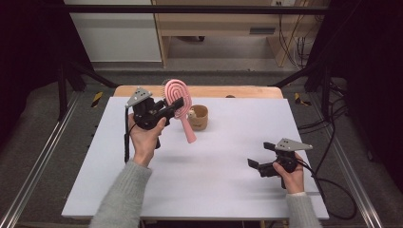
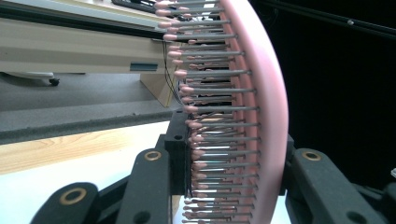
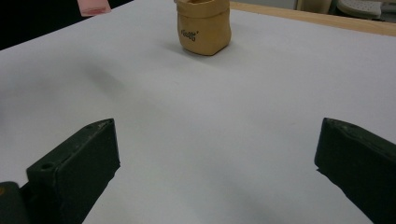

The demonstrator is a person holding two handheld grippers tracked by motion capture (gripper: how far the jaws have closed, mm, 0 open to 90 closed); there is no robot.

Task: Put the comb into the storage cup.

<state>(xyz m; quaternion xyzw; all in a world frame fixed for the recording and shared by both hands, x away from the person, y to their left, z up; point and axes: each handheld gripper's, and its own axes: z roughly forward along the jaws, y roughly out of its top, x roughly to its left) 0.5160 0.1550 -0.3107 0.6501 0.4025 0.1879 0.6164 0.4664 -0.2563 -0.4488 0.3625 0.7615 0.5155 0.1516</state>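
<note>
A pink hairbrush (image 1: 179,100) with an oval bristled head is lifted above the table, handle hanging down. My left gripper (image 1: 177,103) is shut on its head; in the left gripper view the pink brush (image 2: 261,107) stands edge-on between the jaws, grey bristles pointing left. A small tan pouch (image 1: 199,117) stands upright on the white table just right of the brush handle, and the pouch (image 3: 204,25) sits far ahead in the right gripper view. My right gripper (image 1: 257,161) is held low at the table's right front, open, with nothing between its jaws (image 3: 215,154).
The white tabletop (image 1: 214,166) has a wooden strip (image 1: 228,91) along its far edge. Black frame posts and cables (image 1: 332,118) flank the table. A wooden shelf unit (image 1: 223,28) stands behind on the floor.
</note>
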